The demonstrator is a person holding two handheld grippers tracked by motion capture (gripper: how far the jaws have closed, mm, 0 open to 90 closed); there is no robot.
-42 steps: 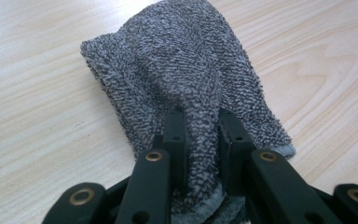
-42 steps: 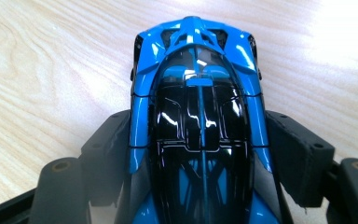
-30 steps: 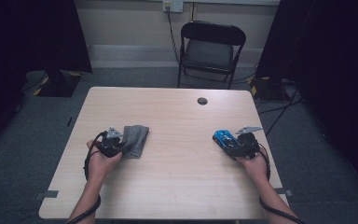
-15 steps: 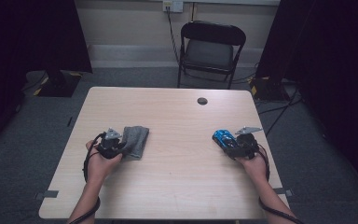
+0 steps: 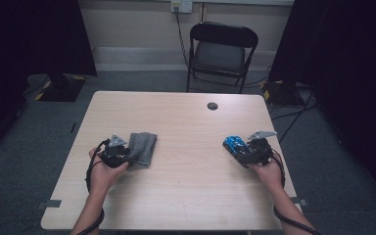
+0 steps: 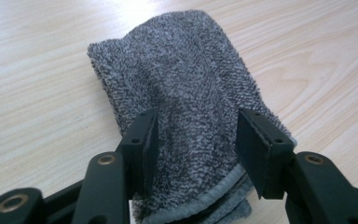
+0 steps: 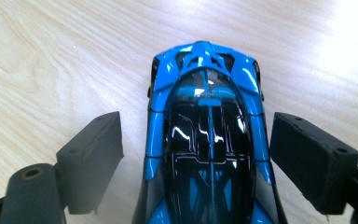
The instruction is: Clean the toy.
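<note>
A folded grey terry cloth (image 6: 177, 60) lies flat on the table's left side (image 5: 144, 147). My left gripper (image 6: 196, 126) straddles its near end. Its jaws have just been opening and stand apart, with the cloth loose between them. In the high view the left gripper (image 5: 129, 153) comes at the cloth from the left. A blue and black toy car (image 7: 207, 154) rests on the table at the right (image 5: 234, 143). My right gripper (image 7: 198, 126) has also just been opening, and there is a gap on each side of the car. It shows in the high view as well (image 5: 240, 149).
The light wooden table (image 5: 186, 196) has a small black round cap (image 5: 212, 105) near its far edge. A black folding chair (image 5: 220, 49) stands behind the table. Cables run over the grey floor at the right.
</note>
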